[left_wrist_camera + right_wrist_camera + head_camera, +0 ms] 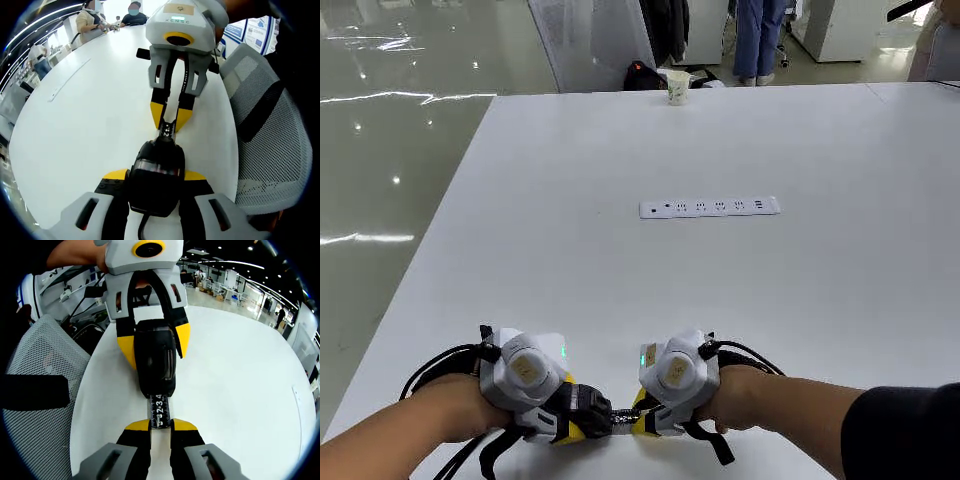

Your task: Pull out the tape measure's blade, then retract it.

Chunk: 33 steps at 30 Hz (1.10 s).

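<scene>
White desk (620,140) stretches wide before me. On the left side, my left claw (156,176) is closed around the black tape measure (156,357), low at the desk's near edge. Its blade (159,412) is out only a little, and my right claw (160,426) pinches it flat. I think I should pull straight apart, slowly, with the case held firm. The end hook is hidden between the jaws, and I cannot make out any lock.

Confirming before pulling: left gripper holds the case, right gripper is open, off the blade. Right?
No. The right gripper is shut on the blade, as the right gripper view shows. The left gripper does hold the case.
</scene>
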### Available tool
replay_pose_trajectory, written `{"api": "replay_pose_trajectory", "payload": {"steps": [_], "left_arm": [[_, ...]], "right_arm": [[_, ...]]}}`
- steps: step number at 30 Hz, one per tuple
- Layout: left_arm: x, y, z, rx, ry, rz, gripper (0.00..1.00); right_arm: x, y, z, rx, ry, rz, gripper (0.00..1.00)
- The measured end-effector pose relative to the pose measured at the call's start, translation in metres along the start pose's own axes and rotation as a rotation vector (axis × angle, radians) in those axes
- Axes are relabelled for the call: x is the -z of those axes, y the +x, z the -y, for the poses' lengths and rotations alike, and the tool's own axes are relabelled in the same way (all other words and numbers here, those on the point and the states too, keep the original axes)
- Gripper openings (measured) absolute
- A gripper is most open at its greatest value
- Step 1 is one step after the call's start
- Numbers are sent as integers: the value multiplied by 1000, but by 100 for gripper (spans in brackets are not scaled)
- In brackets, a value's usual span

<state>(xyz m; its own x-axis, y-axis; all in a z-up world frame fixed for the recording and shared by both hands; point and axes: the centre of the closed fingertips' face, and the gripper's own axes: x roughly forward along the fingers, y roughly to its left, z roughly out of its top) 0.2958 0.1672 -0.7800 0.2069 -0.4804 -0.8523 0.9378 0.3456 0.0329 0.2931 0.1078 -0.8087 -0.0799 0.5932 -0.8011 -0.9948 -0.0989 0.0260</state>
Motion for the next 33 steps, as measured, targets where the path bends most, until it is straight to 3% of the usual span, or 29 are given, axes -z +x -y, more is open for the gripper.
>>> {"api": "replay_pose_trajectory", "payload": {"steps": [33], "left_arm": [[0,1,2,1,-8,0,33]], "right_arm": [[16,-12,-3,-9,8,-29,11]]}}
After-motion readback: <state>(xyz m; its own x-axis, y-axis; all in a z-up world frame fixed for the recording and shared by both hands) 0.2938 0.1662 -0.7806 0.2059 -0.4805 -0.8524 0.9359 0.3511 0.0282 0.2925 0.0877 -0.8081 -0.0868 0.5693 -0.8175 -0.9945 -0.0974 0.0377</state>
